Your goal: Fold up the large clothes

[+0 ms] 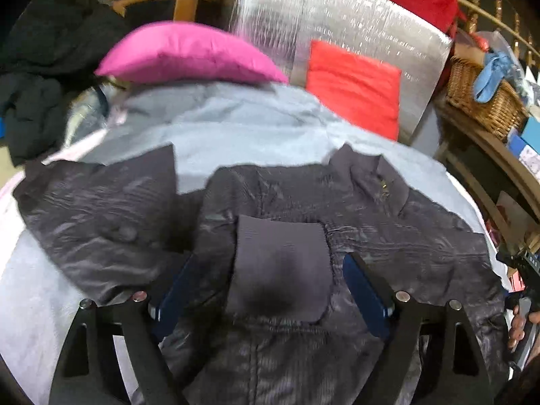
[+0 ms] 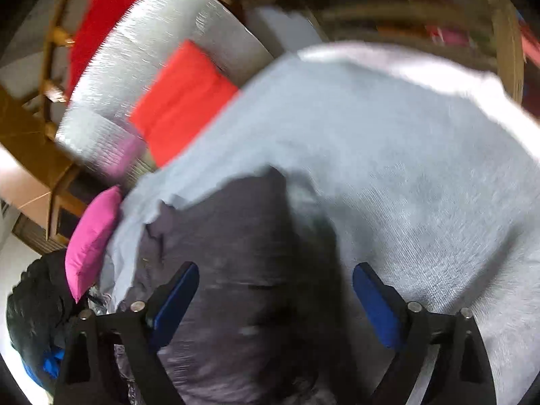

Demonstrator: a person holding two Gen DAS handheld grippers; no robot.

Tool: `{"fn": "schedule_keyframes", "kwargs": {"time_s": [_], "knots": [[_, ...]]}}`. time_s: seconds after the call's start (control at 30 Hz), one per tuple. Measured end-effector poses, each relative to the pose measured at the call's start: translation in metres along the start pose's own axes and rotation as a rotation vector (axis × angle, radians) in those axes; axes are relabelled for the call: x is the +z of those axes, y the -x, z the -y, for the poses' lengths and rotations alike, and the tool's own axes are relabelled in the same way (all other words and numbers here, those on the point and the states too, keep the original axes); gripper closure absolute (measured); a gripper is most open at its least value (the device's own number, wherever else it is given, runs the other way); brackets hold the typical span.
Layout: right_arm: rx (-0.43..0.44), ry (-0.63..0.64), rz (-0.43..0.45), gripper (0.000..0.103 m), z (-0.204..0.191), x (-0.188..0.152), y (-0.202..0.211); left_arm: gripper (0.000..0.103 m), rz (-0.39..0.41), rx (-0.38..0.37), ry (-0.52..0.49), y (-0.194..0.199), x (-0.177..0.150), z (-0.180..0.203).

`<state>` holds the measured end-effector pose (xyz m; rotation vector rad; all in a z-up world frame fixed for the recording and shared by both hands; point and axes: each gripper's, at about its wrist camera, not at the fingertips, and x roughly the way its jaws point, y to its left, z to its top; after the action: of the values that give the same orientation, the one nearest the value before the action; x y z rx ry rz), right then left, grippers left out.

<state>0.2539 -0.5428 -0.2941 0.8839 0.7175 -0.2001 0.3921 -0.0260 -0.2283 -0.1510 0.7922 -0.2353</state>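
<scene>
Dark grey puffer jacket [image 1: 303,209] lies spread flat on a pale grey blanket [image 1: 236,135] over what looks like a bed, collar toward the far edge. One sleeve [image 1: 94,209] is splayed out to the left side; the other is folded across the body, ribbed cuff [image 1: 280,263] lying on the chest.

Left tongs [image 1: 270,290]: jaws wide, hovering over the folded cuff, blue pads either side of it, gripping nothing.

Far edge of the bed: pink pillow [image 1: 189,54] at left, red cushion [image 1: 354,84] to its right against a silver foil panel [image 1: 337,17]. Wicker basket [image 1: 486,101] off the right side.

Right tongs [image 2: 275,303]: jaws wide, nothing held, over the jacket's right edge where dark fabric meets blanket. That view is motion-blurred; contact with the fabric can't be told.
</scene>
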Motion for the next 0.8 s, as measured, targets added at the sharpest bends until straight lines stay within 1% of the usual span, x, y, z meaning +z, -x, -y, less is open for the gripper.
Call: {"fn": "schedule_keyframes", "kwargs": {"time_s": [0.07,0.1,0.13,0.17,0.2,0.23,0.27,0.3,0.33,0.37,0.4,0.43,0.47,0.5,0.53,0.57,0.6,0.63,0.67,0.73,0.77,0.8], "knots": [[0.025,0.015,-0.047,0.011,0.000,0.003,-0.013,0.015,-0.052,0.001,0.008,-0.020,0.003,-0.002],[0.014,0.037,-0.060,0.015,-0.004,0.003,-0.020,0.015,-0.065,0.016,0.007,-0.028,0.004,-0.002],[0.012,0.053,-0.069,0.022,-0.006,0.002,-0.026,0.015,-0.070,0.026,0.002,-0.033,0.003,-0.002],[0.004,0.074,-0.083,0.025,-0.007,-0.001,-0.033,0.016,-0.087,0.049,-0.014,-0.039,0.003,0.000],[-0.020,0.102,-0.091,0.036,-0.011,-0.004,-0.036,0.026,-0.109,0.079,-0.038,-0.045,0.001,0.003],[-0.026,0.125,-0.102,0.068,-0.013,-0.011,-0.038,0.056,-0.124,0.085,-0.056,-0.048,-0.002,0.006],[-0.014,0.145,-0.129,0.073,-0.015,-0.015,-0.042,0.066,-0.137,0.094,-0.065,-0.051,-0.004,0.008],[-0.047,0.171,-0.112,0.074,-0.021,-0.018,-0.040,0.076,-0.132,0.131,-0.074,-0.052,-0.005,0.008],[-0.082,0.212,-0.083,0.078,-0.026,-0.019,-0.033,0.082,-0.124,0.141,-0.074,-0.051,-0.006,0.007],[-0.122,0.282,-0.047,0.079,-0.040,-0.023,-0.025,0.083,-0.123,0.142,-0.065,-0.048,-0.004,0.005],[-0.142,0.329,-0.013,0.079,-0.051,-0.028,-0.014,0.085,-0.117,0.138,-0.054,-0.045,-0.003,0.004],[-0.147,0.373,0.022,0.079,-0.062,-0.034,-0.001,0.085,-0.108,0.151,-0.062,-0.043,-0.003,0.003],[-0.151,0.410,0.042,0.079,-0.072,-0.040,0.007,0.085,-0.106,0.177,-0.077,-0.042,-0.005,0.003],[-0.165,0.433,0.045,0.079,-0.076,-0.046,0.013,0.086,-0.126,0.219,-0.093,-0.047,-0.007,0.002],[-0.196,0.439,0.033,0.079,-0.079,-0.051,0.008,0.085,-0.139,0.224,-0.095,-0.050,-0.009,0.001],[-0.235,0.422,-0.004,0.076,-0.076,-0.054,-0.004,0.085,-0.151,0.220,-0.099,-0.050,-0.010,0.002],[-0.265,0.403,-0.049,0.076,-0.072,-0.055,-0.018,0.083,-0.161,0.216,-0.107,-0.047,-0.010,0.003],[-0.275,0.380,-0.096,0.075,-0.065,-0.055,-0.029,0.077,-0.166,0.211,-0.107,-0.044,-0.010,0.002],[-0.259,0.363,-0.091,0.075,-0.065,-0.053,-0.030,0.071,-0.168,0.190,-0.096,-0.036,-0.009,0.000],[-0.216,0.315,-0.071,0.074,-0.064,-0.045,-0.015,0.043,-0.147,0.133,-0.053,-0.015,-0.004,-0.008],[-0.196,0.286,-0.048,0.074,-0.062,-0.042,-0.003,0.036,-0.109,0.109,-0.028,0.003,-0.002,-0.016],[-0.178,0.258,-0.002,0.068,-0.060,-0.040,0.014,0.023,-0.069,0.104,-0.012,0.018,-0.001,-0.023]]}}
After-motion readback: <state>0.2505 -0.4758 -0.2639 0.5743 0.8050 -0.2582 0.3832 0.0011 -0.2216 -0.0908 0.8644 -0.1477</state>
